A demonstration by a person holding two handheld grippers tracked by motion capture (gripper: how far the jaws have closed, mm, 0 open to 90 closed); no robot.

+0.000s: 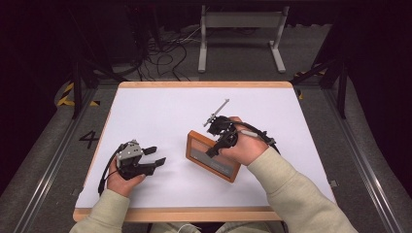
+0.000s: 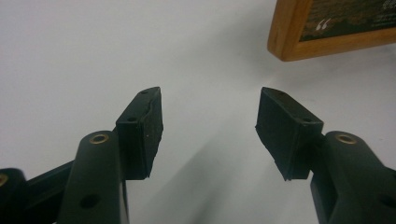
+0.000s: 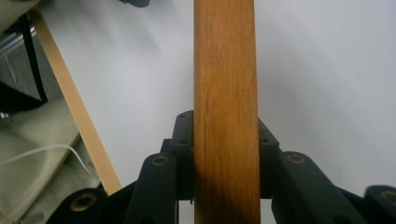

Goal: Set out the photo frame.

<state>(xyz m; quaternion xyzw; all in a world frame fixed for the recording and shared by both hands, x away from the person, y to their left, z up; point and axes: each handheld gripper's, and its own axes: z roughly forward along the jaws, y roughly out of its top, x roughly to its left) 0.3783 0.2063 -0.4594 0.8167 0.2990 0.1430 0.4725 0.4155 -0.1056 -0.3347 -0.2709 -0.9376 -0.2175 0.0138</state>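
One wooden frame (image 1: 212,156) lies on the table (image 1: 160,111) middle, long axis running diagonally toward the near right; right gripper (image 1: 219,143) jaws clamp its edge, left gripper (image 1: 154,156) jaws are spread, empty

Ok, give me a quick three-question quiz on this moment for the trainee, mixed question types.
1. True or false: the right tool is closed on the edge of the wooden frame.
2. Multiple choice: the left tool is A) clamped on the frame, B) open with nothing between its jaws, C) resting on the table's edge.
3. Short answer: on what does the frame stand?

Key
1. True; in the right gripper view both jaws press the wood from either side.
2. B; its jaws stand apart above the white table, with the frame's corner farther off.
3. The white table, propped up on its edge.
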